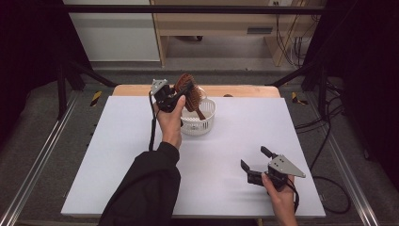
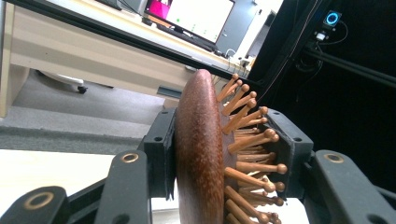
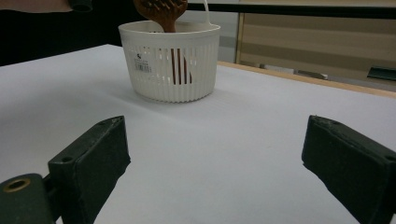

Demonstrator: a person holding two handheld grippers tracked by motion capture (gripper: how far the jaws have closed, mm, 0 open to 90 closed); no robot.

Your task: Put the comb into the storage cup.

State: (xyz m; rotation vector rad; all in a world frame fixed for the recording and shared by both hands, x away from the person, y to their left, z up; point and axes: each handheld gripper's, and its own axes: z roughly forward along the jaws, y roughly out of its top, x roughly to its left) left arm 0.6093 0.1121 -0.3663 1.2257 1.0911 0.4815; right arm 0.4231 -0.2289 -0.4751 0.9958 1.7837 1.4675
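Lighting was even and fairly bright on the white table [image 1: 235, 141], overhead, with soft faint shadows. Surroundings in the high view fell dark. The left gripper view had a slightly soft background with a glaring monitor [image 2: 196, 16]. The right gripper view's near jaws were blurred.

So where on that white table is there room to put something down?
Nearly everywhere. The white table is bare left of the sleeve, along the right edge, and between the basket and the open right gripper. It is crowded only at the back, where the left gripper grips the brush, its handle down in the basket.
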